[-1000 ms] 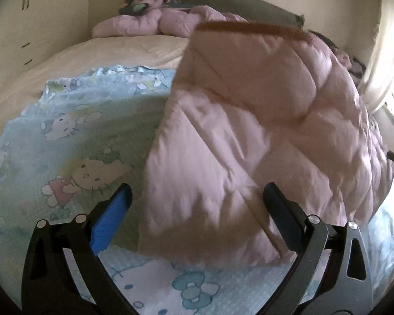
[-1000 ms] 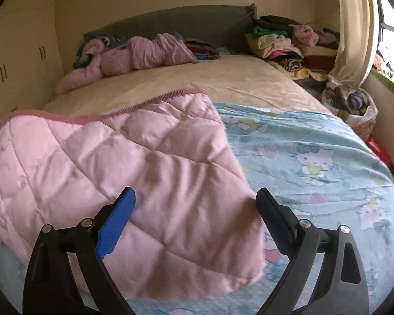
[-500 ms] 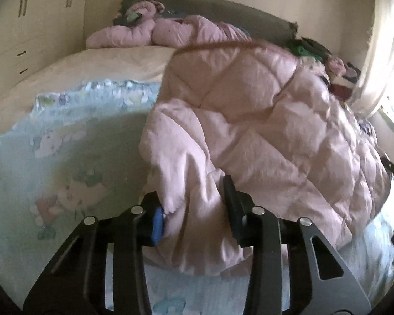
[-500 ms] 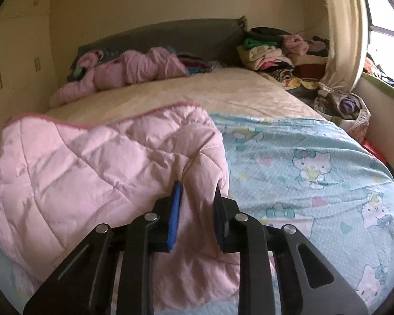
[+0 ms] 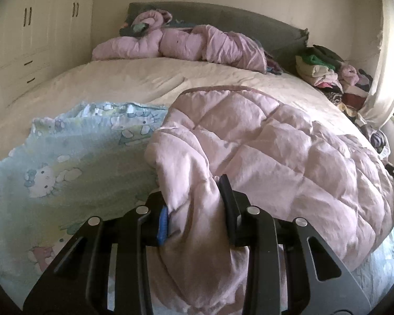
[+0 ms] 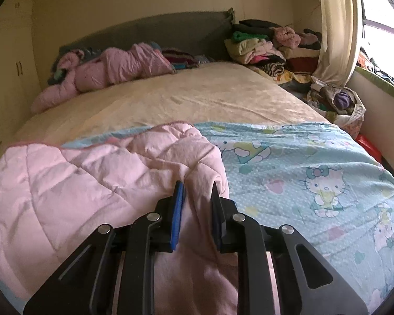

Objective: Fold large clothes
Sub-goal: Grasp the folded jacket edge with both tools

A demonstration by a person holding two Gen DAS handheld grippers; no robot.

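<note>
A pink quilted blanket (image 5: 262,141) lies folded on a light blue Hello Kitty sheet (image 5: 65,157) spread over the bed. My left gripper (image 5: 194,197) is shut on the blanket's near left corner, with fabric bunched between its jaws. In the right wrist view the same pink blanket (image 6: 78,183) covers the left half, with the Hello Kitty sheet (image 6: 315,178) to its right. My right gripper (image 6: 197,197) is shut on the blanket's near right corner. Both corners are raised a little off the sheet.
A cream bedspread (image 6: 183,97) covers the far half of the bed. A crumpled pink duvet (image 5: 183,44) lies by the grey headboard (image 6: 170,31). A pile of clothes (image 6: 265,44) sits at the far right by a curtain (image 6: 336,26). Wardrobe doors (image 5: 34,26) stand left.
Both grippers went from open beside the blanket's near edge to shut on its corners. They have since lifted and drawn the corners up, so the blanket bunches.
</note>
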